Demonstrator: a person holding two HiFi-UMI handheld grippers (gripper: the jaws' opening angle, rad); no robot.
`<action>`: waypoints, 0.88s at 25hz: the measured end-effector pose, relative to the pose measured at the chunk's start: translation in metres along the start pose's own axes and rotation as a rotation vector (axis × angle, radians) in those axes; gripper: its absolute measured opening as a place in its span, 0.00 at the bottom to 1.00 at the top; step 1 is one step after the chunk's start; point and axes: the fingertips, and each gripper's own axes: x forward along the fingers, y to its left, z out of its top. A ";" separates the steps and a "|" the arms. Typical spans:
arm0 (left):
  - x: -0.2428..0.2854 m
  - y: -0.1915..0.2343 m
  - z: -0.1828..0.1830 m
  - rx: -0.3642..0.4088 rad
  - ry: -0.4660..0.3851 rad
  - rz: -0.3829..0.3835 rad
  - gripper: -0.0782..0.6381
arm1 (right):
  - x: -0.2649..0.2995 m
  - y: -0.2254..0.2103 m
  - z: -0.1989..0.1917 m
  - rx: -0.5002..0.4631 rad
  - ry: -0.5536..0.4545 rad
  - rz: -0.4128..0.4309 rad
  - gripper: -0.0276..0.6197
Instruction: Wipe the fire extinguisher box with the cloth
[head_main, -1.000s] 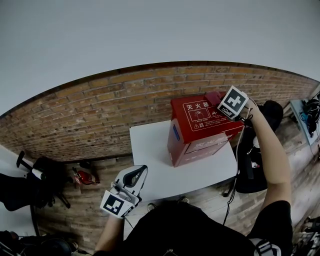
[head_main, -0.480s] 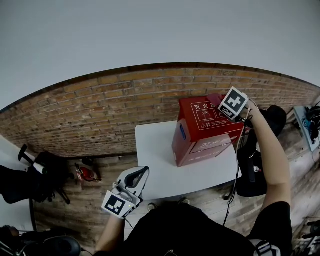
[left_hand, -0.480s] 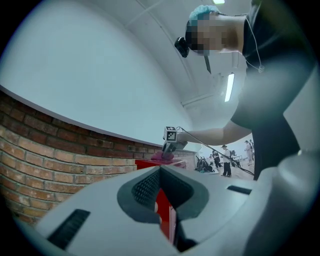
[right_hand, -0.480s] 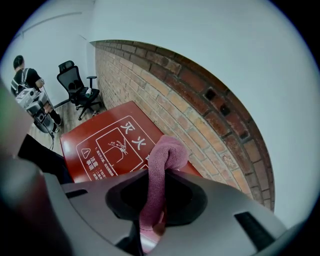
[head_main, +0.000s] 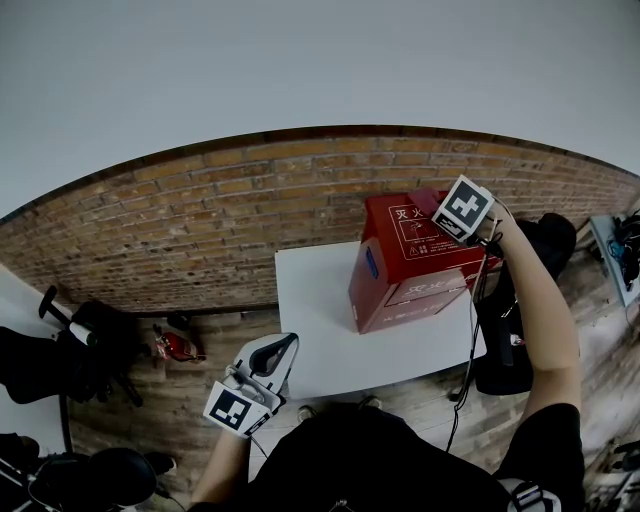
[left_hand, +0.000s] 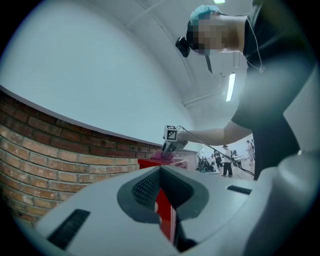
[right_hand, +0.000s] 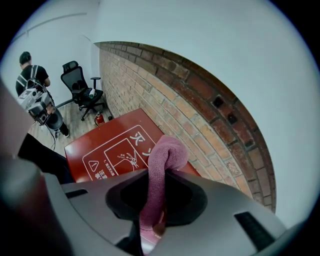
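Note:
The red fire extinguisher box (head_main: 405, 275) stands on the right half of a white table (head_main: 320, 330). My right gripper (head_main: 442, 212) is over the far right of the box top, shut on a pink cloth (head_main: 428, 198). In the right gripper view the cloth (right_hand: 167, 155) is folded between the jaws of the right gripper (right_hand: 155, 200), and its bulge rests on the red lid (right_hand: 110, 150) by the white print. My left gripper (head_main: 272, 355) hangs off the table's near left corner, shut and holding nothing. In its own view the left gripper (left_hand: 162, 200) faces the box (left_hand: 150, 163).
A brick wall (head_main: 200, 220) runs behind the table. On the floor to the left are a small red extinguisher (head_main: 178, 345) and a black chair (head_main: 70, 350). A black bag (head_main: 500, 340) and a cable hang right of the table. A person (right_hand: 32, 80) stands far off.
The right gripper with the cloth has slid slightly leftward over the box top while the head view shifted. The left gripper has barely moved.

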 end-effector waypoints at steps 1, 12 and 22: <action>0.000 0.001 0.000 0.000 0.000 0.001 0.17 | 0.000 0.001 0.002 -0.001 -0.001 0.003 0.16; -0.004 0.003 0.002 -0.006 -0.003 -0.001 0.17 | 0.001 0.017 0.021 0.039 0.000 0.063 0.16; -0.009 0.006 0.000 -0.011 -0.005 -0.001 0.17 | 0.001 0.034 0.040 0.040 0.009 0.094 0.16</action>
